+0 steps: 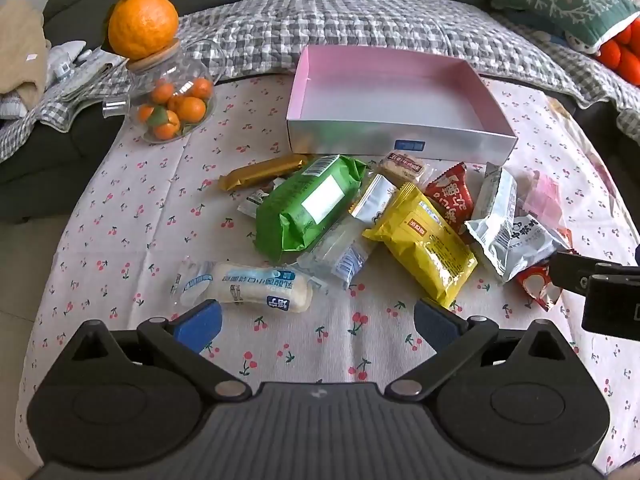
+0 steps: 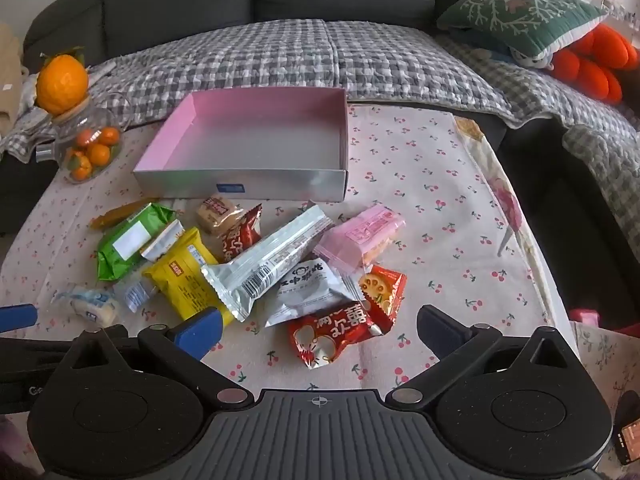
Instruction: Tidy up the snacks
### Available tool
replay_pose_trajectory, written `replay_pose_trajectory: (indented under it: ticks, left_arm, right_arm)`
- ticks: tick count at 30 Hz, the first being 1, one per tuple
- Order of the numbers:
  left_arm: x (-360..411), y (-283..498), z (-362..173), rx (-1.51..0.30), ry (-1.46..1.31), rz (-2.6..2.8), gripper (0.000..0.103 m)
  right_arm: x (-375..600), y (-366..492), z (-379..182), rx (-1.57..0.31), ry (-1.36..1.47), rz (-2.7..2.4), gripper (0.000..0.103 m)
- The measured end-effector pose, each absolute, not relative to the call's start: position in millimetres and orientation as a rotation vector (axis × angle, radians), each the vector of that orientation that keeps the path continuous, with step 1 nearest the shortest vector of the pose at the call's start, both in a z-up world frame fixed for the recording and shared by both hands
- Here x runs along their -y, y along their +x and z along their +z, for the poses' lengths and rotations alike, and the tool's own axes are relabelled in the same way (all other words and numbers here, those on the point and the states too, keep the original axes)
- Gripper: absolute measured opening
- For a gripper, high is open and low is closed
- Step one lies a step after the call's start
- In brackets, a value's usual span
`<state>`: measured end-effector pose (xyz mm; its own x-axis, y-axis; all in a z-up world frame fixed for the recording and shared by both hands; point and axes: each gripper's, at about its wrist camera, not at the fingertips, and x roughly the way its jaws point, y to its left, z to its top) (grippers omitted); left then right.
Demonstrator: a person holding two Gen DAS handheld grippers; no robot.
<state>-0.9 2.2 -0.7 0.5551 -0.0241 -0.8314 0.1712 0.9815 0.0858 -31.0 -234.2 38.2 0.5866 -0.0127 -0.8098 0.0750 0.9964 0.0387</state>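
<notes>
Both claws hang wide open and empty over the worktop: the left claw (image 1: 318,320) just short of the white roll (image 1: 256,290), the right claw (image 2: 320,328) over the red packet (image 2: 334,332). The snacks lie heaped in front of the pink box (image 2: 240,182), which holds nothing yet. Overlap is the risk: the silver bar (image 2: 272,258) rests across its neighbours, so a careless grab may drag two packets or scatter the pile.

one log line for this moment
left tool: open, empty | right tool: open, empty | pink-lined cardboard box: empty | wrapped snack packets: piled on cherry-print tablecloth
</notes>
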Motion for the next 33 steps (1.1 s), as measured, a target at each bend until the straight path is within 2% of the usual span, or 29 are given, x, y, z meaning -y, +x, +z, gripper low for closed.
replay_pose_trajectory:
  ticks: [33]
  left_arm:
    - [-2.1, -2.9, 0.3, -0.984, 0.154, -0.124, 0.103]
  right_arm:
    - [229.5, -29.6, 33.5, -0.95, 0.053, -0.058, 0.103]
